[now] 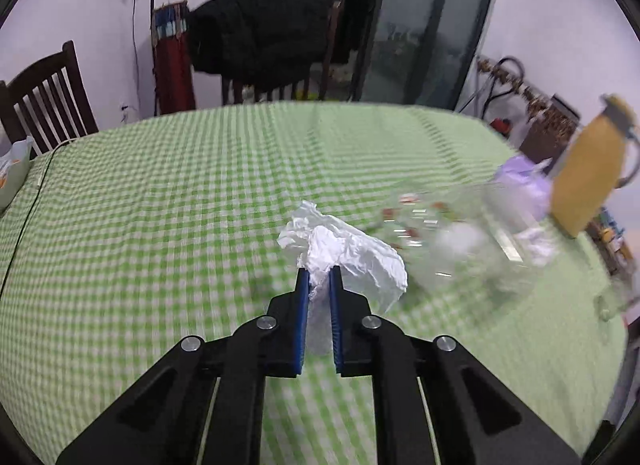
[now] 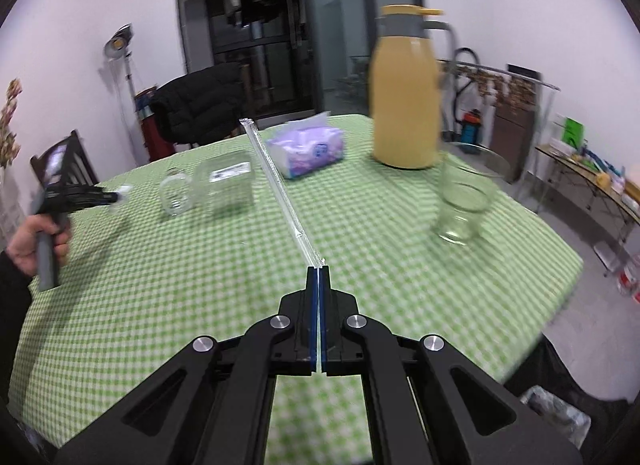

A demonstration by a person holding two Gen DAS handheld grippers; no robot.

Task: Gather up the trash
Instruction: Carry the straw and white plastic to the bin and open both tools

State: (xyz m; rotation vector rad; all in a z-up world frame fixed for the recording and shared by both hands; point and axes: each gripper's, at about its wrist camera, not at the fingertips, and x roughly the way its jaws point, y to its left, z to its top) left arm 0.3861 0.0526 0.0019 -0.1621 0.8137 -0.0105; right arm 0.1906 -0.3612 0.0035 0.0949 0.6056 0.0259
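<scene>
My left gripper [image 1: 319, 270] is shut on a crumpled white tissue [image 1: 344, 253] and holds it above the green checked tablecloth [image 1: 160, 205]. My right gripper [image 2: 319, 267] is shut on a clear plastic straw wrapper [image 2: 276, 181] that sticks out forward and up. In the right wrist view the left gripper [image 2: 116, 197] shows at the far left, held in a hand, with a bit of white at its tip. A black trash bag [image 2: 560, 393] with crumpled waste inside sits low right, beside the table.
On the table lie a clear glass jar [image 2: 216, 189] on its side, a purple tissue pack [image 2: 308, 149], a yellow thermos jug [image 2: 404, 89] and a drinking glass [image 2: 464, 205]. Dark wooden chairs [image 1: 48, 97] stand at the far edge, one under a black jacket [image 1: 256, 41].
</scene>
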